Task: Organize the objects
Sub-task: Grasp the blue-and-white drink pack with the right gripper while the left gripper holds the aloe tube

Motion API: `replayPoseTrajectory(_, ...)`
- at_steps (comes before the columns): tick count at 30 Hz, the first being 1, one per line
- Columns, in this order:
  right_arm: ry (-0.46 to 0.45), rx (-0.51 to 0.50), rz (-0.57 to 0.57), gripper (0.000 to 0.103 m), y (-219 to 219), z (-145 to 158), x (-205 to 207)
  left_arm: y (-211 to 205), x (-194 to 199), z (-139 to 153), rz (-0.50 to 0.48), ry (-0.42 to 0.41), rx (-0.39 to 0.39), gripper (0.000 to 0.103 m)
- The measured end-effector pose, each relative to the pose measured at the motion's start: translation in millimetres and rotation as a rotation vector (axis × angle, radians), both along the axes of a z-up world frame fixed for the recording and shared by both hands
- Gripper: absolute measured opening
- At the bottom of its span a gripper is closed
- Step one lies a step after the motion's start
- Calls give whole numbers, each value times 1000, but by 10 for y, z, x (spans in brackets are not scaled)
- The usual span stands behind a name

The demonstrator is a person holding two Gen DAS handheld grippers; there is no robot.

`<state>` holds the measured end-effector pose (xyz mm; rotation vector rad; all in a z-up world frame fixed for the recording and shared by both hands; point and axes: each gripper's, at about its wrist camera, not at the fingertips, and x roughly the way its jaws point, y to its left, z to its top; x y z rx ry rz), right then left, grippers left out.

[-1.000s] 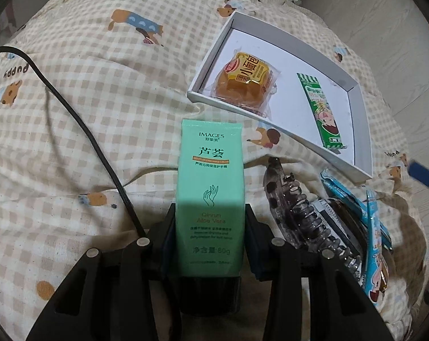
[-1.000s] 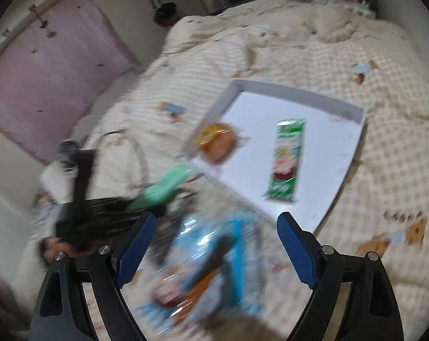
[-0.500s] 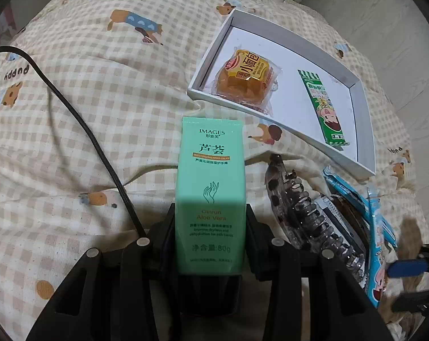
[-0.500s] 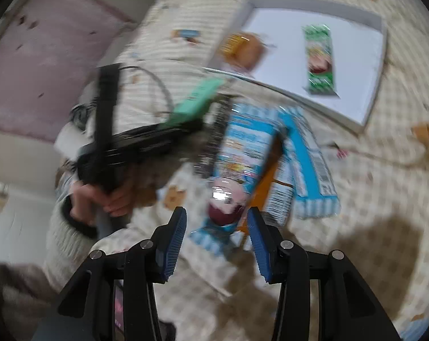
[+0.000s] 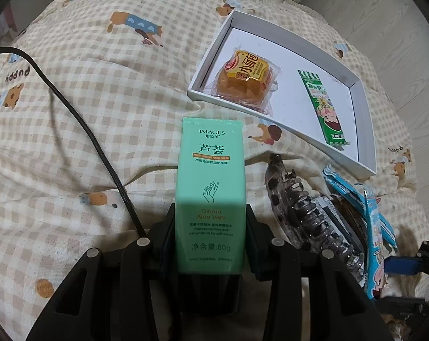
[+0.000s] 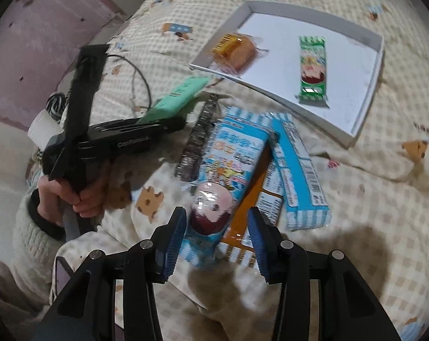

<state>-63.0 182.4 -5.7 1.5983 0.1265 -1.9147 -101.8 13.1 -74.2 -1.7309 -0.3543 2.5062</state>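
Lettering on the mint-green hand cream tube (image 5: pixel 211 196) is reading "IMAGES", "MOISTURIZING HAND CREAM", "Qinrun Aloe Vera" and "80g", with a line drawing of a hand between the lines of text. The left gripper (image 5: pixel 210 241) is clamping this tube by its lower half, its black fingers (image 5: pixel 166 227) pressing both sides — the tube's sealed end is pointing forward over the checked puppy-print bedspread (image 5: pixel 100 91), where the word "puppy" is showing at the left edge. In the right wrist view the person's left hand (image 6: pixel 72 196) is gripping the gripper's handle low at the left, the tool lying nearly level.

Ahead, a shallow white box lid (image 5: pixel 364 130) is lying on the bed, holding a small wrapped bun (image 5: pixel 245 81) with a red-and-yellow label and a green snack stick packet (image 5: pixel 323 108). Just right of the tube, a dark speckled hair claw clip (image 5: pixel 302 210) is lying beside blue snack packets (image 5: pixel 376 238).

The right gripper (image 6: pixel 217 236) is tilting down over the bed, its blue-padded fingers (image 6: pixel 176 236) partly spread and straddling the near end of a blue-striped snack packet with a cartoon face (image 6: pixel 225 182), not yet closing on it. A second blue packet (image 6: pixel 299 170) is lying beside it, with an orange wrapper (image 6: pixel 251 204) underneath.
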Motion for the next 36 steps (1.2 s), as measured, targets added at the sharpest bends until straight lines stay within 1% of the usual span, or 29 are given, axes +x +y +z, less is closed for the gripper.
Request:
replayPoseTrajectory(3, 15, 32, 24, 47, -64, -27, 23, -4, -4, -2, 0, 0, 0, 45)
replayPoseTrajectory(5, 4, 36, 23, 47, -63, -63, 7, -2, -4, 2, 0, 0, -1, 45)
replayPoseTrajectory(6, -6, 44, 19, 45, -64, -94, -5, -2, -3, 4, 0, 0, -1, 45)
replayPoseTrajectory(7, -5, 48, 18, 38, -66, -110, -9, -1, -3, 6, 1, 0, -1, 45)
replayPoseTrajectory(11, -9, 8, 9, 32, -54, -85, 1, 2, -3, 14, 2, 0, -1, 45)
replayPoseTrajectory(16, 27, -35, 40, 32, -73, 85, 55, 7, 4, 10, 2, 0, -3, 45)
replayPoseTrajectory(18, 46, -51, 71, 32, -113, 141, 80, 10, 7, 8, 3, 0, -3, 45)
replayPoseTrajectory(21, 66, -35, 115, 32, -205, 110, 127, 14, 12, 7, 3, 0, -2, 45)
replayPoseTrajectory(26, 45, -5, 147, 32, -288, -9, 223, 15, 12, 7, 4, 0, -3, 45)
replayPoseTrajectory(29, 41, -4, 137, 32, -273, -22, 228, 17, 12, 9, 4, 0, -3, 45)
replayPoseTrajectory(36, -15, 5, 74, 33, -175, -59, 157, 28, 15, 14, 5, 0, -6, 45)
